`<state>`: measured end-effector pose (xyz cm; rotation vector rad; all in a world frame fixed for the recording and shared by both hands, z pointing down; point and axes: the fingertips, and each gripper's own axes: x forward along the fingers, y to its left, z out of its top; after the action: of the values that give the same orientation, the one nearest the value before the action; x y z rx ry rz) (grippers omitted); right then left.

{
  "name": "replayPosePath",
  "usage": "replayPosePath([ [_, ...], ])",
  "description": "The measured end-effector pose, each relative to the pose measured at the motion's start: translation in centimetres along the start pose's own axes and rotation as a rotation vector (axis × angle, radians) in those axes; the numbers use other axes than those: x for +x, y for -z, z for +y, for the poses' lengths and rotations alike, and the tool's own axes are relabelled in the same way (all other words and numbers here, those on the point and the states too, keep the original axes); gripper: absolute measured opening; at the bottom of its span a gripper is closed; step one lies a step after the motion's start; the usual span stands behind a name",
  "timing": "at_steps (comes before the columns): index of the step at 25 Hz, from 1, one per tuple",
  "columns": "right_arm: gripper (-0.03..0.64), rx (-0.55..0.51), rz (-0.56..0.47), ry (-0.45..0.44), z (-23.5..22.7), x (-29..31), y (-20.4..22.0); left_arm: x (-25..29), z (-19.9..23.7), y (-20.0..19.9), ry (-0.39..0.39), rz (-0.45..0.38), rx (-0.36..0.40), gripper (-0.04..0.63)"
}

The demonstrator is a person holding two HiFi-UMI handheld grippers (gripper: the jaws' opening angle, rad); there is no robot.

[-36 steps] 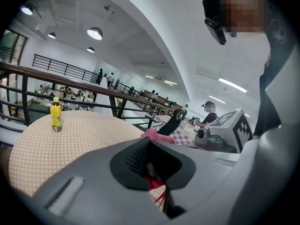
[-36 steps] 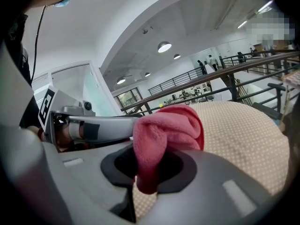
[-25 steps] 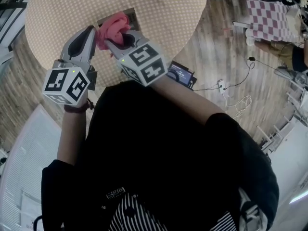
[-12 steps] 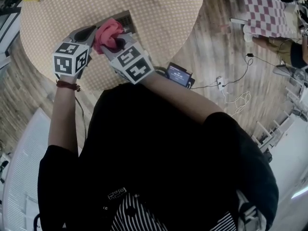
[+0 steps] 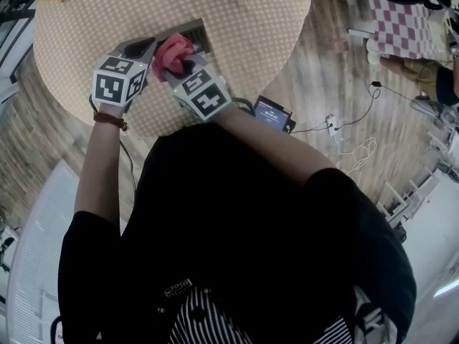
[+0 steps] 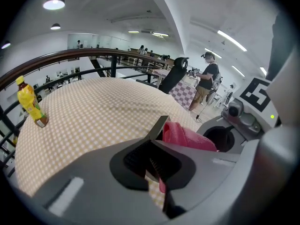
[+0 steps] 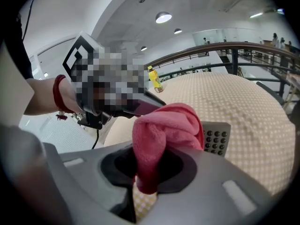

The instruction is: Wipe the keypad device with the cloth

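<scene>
The keypad device (image 7: 216, 138) sits over the near part of the round checked table (image 5: 237, 20), button side showing in the right gripper view. The pink cloth (image 7: 164, 125) is bunched up right against it, covering most of it. The right gripper (image 7: 147, 172) has its jaws clamped on that cloth. The left gripper (image 6: 152, 165) is pinched narrow on the device's thin edge, just beside the cloth and touching it. Further out, a yellow bottle (image 6: 29, 102) stands at the table's far rim, well apart from everything else.
</scene>
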<state>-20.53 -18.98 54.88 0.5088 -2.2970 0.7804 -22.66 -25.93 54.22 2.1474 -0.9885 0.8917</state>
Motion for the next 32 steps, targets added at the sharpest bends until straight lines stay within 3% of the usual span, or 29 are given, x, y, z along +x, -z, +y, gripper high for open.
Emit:
replayPosePath([
  [3, 0.077, 0.004, 0.026, -0.003, -0.6, 0.9, 0.5, 1.5, 0.5, 0.9, 0.003, 0.088, 0.024, -0.006],
  [7, 0.077, 0.008, 0.038, -0.019, -0.6, 1.6, 0.0, 2.0, 0.8, 1.1, 0.034, 0.094, -0.016, -0.006],
  [13, 0.077, 0.017, 0.072, -0.023, -1.5, 2.5, -0.8, 2.3, 0.6, 1.0, 0.015, 0.117, 0.008, -0.006],
  [17, 0.077, 0.030, 0.093, -0.004, -2.8, 4.1, 0.8, 2.2, 0.6, 1.1, 0.001, 0.137, 0.024, -0.006],
  [22, 0.077, -0.027, 0.078, 0.009, -2.9, 4.4, 2.5, 2.2, 0.3, 1.0, 0.003, 0.142, 0.018, -0.006],
  [28, 0.077, 0.061, 0.169, -0.007, -3.0, 5.9, 7.6, 2.7, 0.3, 0.9, -0.001, 0.150, 0.035, -0.006],
  [32, 0.077, 0.077, 0.193, -0.011, -3.0, 5.7, 7.9, 2.8, 0.1, 1.0, 0.010, 0.150, 0.029, -0.006],
])
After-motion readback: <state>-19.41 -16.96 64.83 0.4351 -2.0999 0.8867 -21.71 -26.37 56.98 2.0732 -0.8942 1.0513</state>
